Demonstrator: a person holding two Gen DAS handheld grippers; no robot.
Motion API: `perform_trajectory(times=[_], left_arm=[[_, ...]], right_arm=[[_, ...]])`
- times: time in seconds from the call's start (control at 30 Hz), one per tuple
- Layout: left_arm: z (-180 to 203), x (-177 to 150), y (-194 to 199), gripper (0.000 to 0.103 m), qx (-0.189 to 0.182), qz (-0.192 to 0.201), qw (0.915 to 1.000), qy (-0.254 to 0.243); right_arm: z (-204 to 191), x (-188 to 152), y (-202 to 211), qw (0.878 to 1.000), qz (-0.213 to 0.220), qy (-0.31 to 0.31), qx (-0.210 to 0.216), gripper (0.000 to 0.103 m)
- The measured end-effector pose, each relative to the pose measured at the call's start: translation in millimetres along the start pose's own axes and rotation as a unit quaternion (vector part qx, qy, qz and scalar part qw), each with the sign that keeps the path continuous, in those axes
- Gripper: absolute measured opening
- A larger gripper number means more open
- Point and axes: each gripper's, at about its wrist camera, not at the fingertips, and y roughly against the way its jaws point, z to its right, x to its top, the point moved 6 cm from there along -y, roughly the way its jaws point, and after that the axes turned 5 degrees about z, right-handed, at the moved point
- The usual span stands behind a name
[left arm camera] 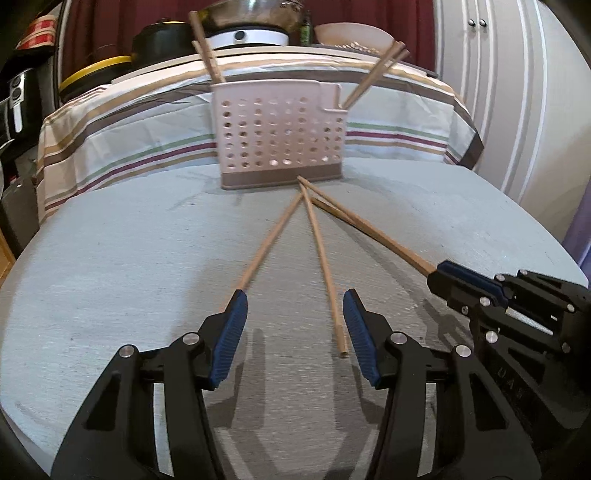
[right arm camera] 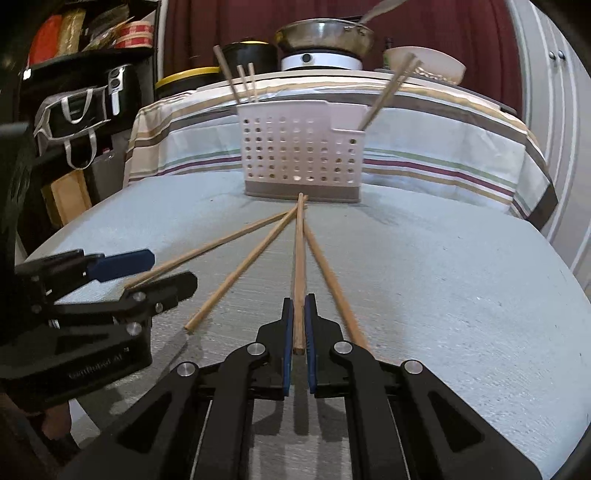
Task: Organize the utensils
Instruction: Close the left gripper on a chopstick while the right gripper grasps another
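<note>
Right hand-held gripper (right arm camera: 299, 321): closed tight on the near end of one chopstick (right arm camera: 300, 258).
Left hand-held gripper (left arm camera: 293, 332): about half open, nothing gripped, low over the desk (left arm camera: 110, 277).
Loose chopsticks (left arm camera: 321, 266): flat on the desk, near ends spread apart, far tips meeting just in front of the basket (left arm camera: 280, 136).
Basket: upright at the far side of the desk, pink with holes, more chopsticks (left arm camera: 373, 77) leaning inside at both ends.

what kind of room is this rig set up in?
Likely a home kitchen or dining corner: a pan on a cooker behind, an air fryer on shelves, and a perforated utensil holder with chopsticks on the table.
</note>
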Motion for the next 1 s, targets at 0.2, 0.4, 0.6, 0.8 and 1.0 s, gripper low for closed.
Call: perform_trajectory(times=[0.2,0.4,0.6,0.8,1.0], left_arm=[[15,-7,-10,0.047,-0.005,-0.019,0.9996,-0.021],[19,-15,-15,0.033,-0.009,-0.024,0.9994,-0.024],[26,-15,-14,0.008,-0.023,-0.019,0.9989,-0.037],[16,-12,-9,0.006,-0.018,-0.01,0.9996,-0.02],[8,-2,5,0.006,-0.007,0.015,0.9997,-0.02]], right_arm=[[9,-2,3,1.0,0.004,-0.015,0.002,0.007],[10,-3,2,1.0,0.003,-0.021,0.008,0.007],[9,-3,3,1.0,0.003,-0.02,0.009,0.007],[8,-1,5,1.0,0.006,-0.019,0.008,0.007],[9,9,14,1.0,0.021,-0.017,0.007,0.007]])
